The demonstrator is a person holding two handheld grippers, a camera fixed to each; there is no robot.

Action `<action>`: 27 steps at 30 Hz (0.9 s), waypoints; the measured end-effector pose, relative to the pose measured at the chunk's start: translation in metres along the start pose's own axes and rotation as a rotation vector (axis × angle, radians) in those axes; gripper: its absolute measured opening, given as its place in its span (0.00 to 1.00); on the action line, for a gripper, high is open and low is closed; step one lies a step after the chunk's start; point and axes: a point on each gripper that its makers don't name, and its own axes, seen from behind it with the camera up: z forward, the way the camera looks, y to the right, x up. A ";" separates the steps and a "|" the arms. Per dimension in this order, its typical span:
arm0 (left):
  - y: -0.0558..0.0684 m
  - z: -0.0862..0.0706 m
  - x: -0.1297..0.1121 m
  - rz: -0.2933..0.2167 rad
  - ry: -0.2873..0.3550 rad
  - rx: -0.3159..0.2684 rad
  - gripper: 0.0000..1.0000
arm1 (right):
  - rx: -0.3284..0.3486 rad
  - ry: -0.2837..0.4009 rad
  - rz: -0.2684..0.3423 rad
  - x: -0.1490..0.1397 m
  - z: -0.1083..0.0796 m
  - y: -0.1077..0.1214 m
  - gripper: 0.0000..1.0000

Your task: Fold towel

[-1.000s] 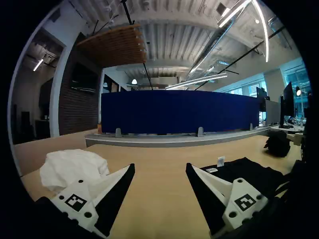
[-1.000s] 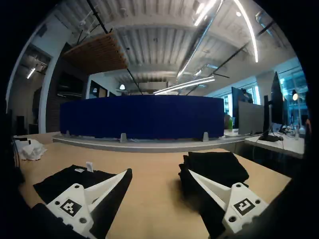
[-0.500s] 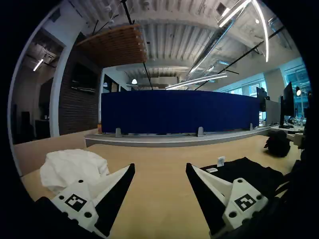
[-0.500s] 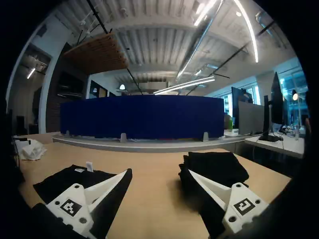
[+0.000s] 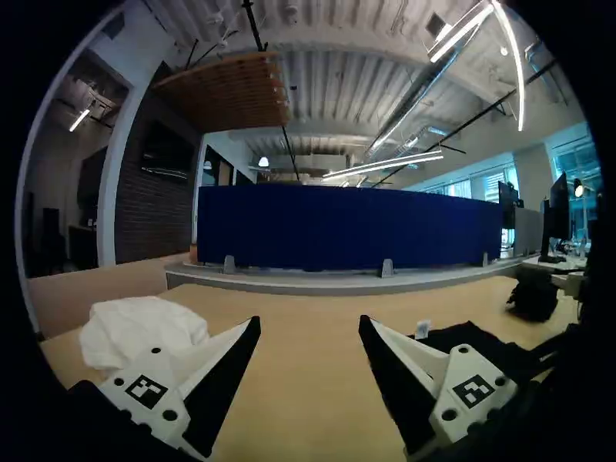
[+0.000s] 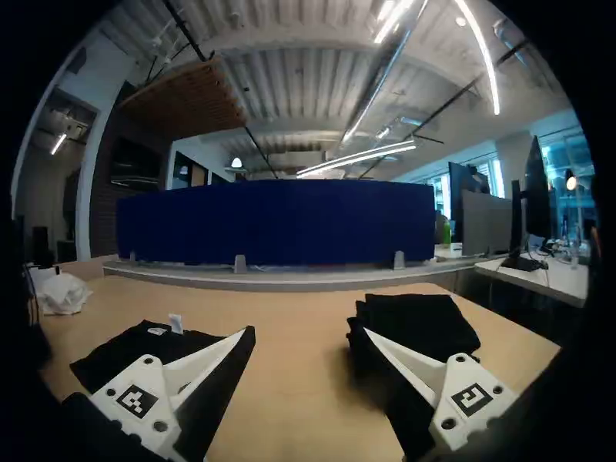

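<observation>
Cloth lies in three places on the pale wooden surface [image 5: 308, 400]. The left tool [image 5: 308, 320] hovers low over bare wood with its two fingers spread wide and nothing between them. Just beyond its left finger sits a crumpled white cloth [image 5: 138, 333]. Beyond its right finger a black towel [image 5: 471, 339] lies spread fairly flat, with a small white tag standing up at its far edge.

The right tool [image 6: 308, 330] is likewise spread wide and holds nothing, with bare wood in the gap. In the right gripper view the black towel lies beyond this tool's left finger and is partly hidden by it. A stack of folded black cloths [image 6: 422, 323] sits beyond the right finger, whose tip overlaps the stack's near side; whether they touch cannot be told. The white cloth shows far out to this tool's left.

Ahead of both tools a long blue partition [image 6: 269, 223] runs across the far side of the surface. A monitor [image 6: 531, 202] stands on a neighbouring surface off to the right tool's right.
</observation>
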 end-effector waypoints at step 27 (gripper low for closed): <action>0.030 0.005 0.166 0.090 -0.103 -0.095 0.95 | 0.004 -0.011 -0.035 0.181 -0.007 -0.012 1.00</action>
